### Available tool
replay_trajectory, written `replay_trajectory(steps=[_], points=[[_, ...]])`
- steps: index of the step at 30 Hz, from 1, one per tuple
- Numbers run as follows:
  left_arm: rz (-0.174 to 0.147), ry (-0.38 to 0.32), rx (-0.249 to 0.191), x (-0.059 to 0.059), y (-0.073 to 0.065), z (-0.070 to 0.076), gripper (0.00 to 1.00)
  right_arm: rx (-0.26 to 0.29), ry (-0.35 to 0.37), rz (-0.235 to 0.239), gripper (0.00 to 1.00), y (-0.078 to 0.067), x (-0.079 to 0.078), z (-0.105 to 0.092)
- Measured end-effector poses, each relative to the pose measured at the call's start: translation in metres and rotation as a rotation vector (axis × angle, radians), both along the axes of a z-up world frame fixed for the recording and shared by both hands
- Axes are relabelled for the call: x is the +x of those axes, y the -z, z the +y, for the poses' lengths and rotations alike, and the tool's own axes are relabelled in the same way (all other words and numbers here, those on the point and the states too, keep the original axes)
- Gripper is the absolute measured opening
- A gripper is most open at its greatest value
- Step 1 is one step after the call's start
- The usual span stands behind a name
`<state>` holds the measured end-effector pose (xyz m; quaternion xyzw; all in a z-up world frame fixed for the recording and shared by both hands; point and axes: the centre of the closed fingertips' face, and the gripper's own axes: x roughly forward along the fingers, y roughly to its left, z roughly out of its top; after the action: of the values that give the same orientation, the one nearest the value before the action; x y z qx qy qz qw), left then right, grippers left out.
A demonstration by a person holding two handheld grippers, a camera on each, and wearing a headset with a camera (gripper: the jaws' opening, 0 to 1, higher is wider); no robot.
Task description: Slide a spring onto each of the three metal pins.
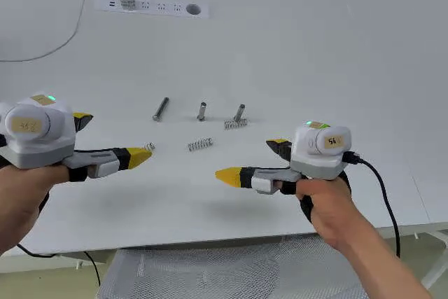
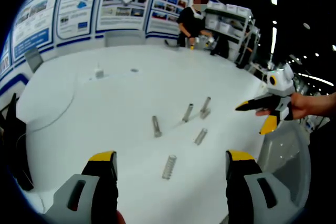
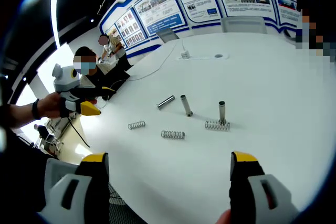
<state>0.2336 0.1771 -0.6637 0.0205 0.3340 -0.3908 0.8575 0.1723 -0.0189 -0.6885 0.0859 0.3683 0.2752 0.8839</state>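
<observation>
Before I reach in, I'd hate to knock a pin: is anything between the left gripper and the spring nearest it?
Nothing visible. The spring lies on bare table just ahead of the open left gripper; the pins are beyond it.

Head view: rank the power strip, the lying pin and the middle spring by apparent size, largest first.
1. power strip, clearly largest.
2. lying pin and middle spring: about alike in length, so left unranked.
</observation>
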Motion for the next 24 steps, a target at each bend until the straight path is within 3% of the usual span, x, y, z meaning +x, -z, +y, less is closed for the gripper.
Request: replay_trajectory(steps=[24], points=[[0.016,0.033,0.007,0.027,0.019,-0.025,0.84,0.005,-0.006,0.020,0.98,0.005,-0.002,0.003]])
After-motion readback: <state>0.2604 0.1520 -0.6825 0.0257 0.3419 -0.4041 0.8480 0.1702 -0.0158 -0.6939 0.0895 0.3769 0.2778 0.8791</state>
